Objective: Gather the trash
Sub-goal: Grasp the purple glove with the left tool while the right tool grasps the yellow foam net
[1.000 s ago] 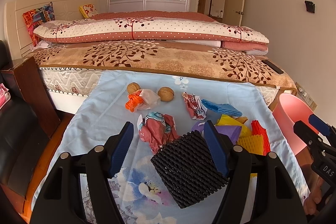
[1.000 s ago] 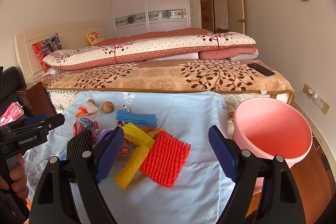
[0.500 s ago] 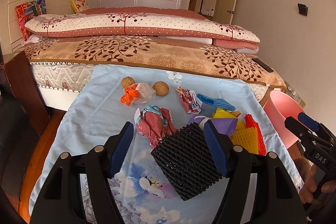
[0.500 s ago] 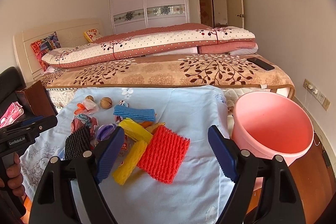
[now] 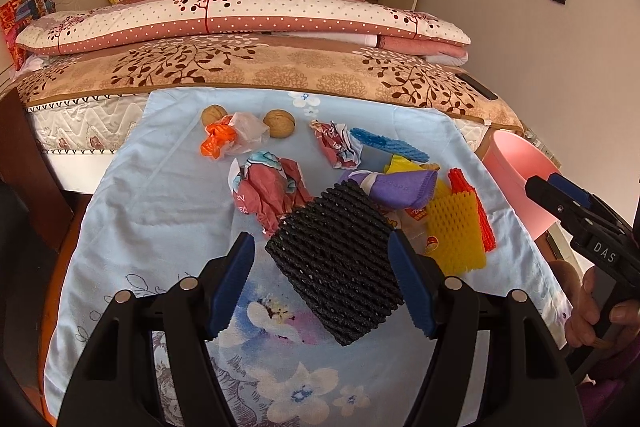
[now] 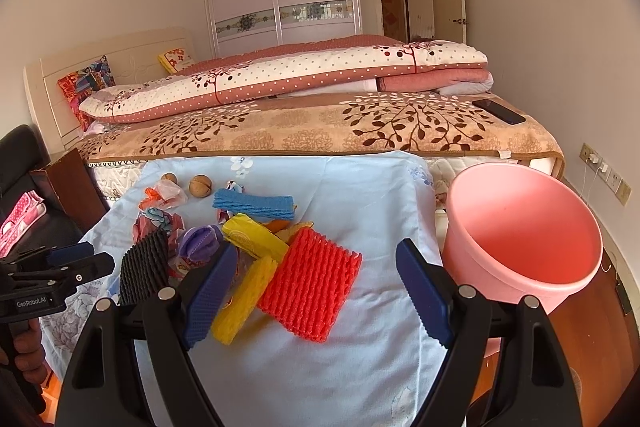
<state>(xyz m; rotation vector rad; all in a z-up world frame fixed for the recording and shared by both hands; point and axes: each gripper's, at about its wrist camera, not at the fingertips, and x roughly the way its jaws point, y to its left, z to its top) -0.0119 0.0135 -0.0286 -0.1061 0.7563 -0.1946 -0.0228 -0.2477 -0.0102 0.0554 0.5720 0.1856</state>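
Observation:
Trash lies on a light blue floral cloth [image 5: 160, 211]. In the left wrist view, my left gripper [image 5: 324, 285] is open, and a black foam net [image 5: 336, 263] lies between its blue fingers. In the right wrist view, my right gripper [image 6: 316, 297] is open with a red foam net [image 6: 310, 283] between its fingers. A yellow foam net [image 6: 244, 303] lies beside the left finger. Farther back are a blue foam net [image 6: 254, 205], a purple wrapper [image 5: 400, 187], crumpled red wrappers [image 5: 272, 191], an orange and clear wrapper [image 5: 228, 139] and two walnuts [image 5: 280, 123]. A pink bucket [image 6: 500, 267] stands to the right of the cloth.
A bed with a brown leaf-pattern blanket [image 6: 320, 127] and folded quilts runs behind the cloth. A black phone [image 6: 498, 111] lies on its right end. A dark wooden cabinet [image 5: 28, 163] stands on the left. Wall sockets [image 6: 616, 179] are behind the bucket.
The left gripper has moved forward and down, so the black net now fills the gap between its fingers. The right gripper has edged forward over the red net. Both stay open.

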